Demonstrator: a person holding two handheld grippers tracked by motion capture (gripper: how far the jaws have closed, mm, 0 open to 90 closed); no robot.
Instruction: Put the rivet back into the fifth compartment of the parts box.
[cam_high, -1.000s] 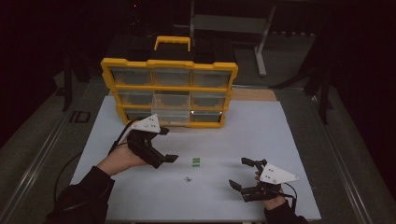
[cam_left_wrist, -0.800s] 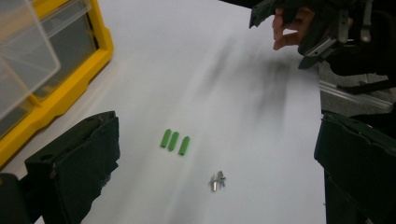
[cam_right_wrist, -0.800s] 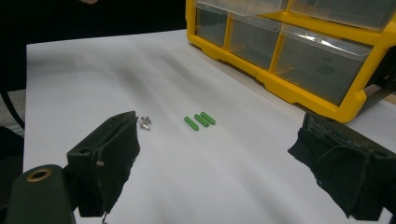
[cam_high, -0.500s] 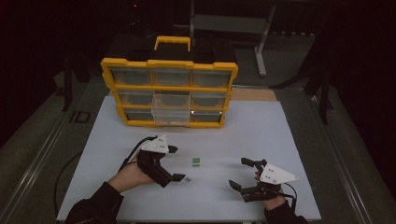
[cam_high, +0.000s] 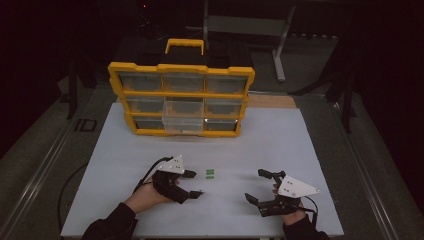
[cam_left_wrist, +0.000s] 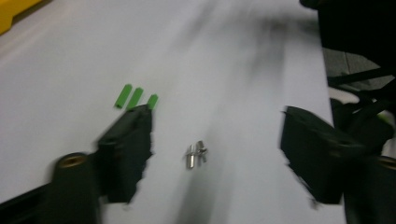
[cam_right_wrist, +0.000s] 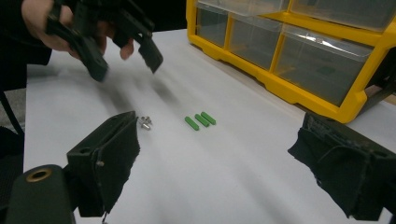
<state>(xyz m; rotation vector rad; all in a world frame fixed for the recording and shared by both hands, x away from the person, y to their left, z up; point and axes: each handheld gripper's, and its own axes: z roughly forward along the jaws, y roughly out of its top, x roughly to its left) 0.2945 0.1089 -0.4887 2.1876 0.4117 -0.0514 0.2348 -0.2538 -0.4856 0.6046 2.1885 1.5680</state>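
Observation:
Three small green pegs (cam_high: 210, 173) lie side by side on the white table (cam_high: 300, 145). A tiny silver metal part (cam_high: 200, 190) lies just in front of them. My left gripper (cam_high: 192, 184) hovers open over that part, which sits between its jaws in the left gripper view, metal part (cam_left_wrist: 196, 153), with the green pegs (cam_left_wrist: 136, 98) past the left jaw. My right gripper (cam_high: 256, 185) rests open and holds nothing at the front right. In the right gripper view the green pegs (cam_right_wrist: 200, 120), metal part (cam_right_wrist: 145, 122) and left gripper (cam_right_wrist: 127, 66) lie ahead.
A yellow organizer box (cam_high: 182, 95) with clear drawers stands upright at the back of the table, its bottom middle drawer pulled out slightly. The organizer (cam_right_wrist: 285, 93) is also at the upper right of the right gripper view. Dark surroundings and metal rails flank the table.
My left gripper has moved from in front of the organizer toward the table's front and now hangs over the silver part, near the green pegs. The right gripper has stayed put.

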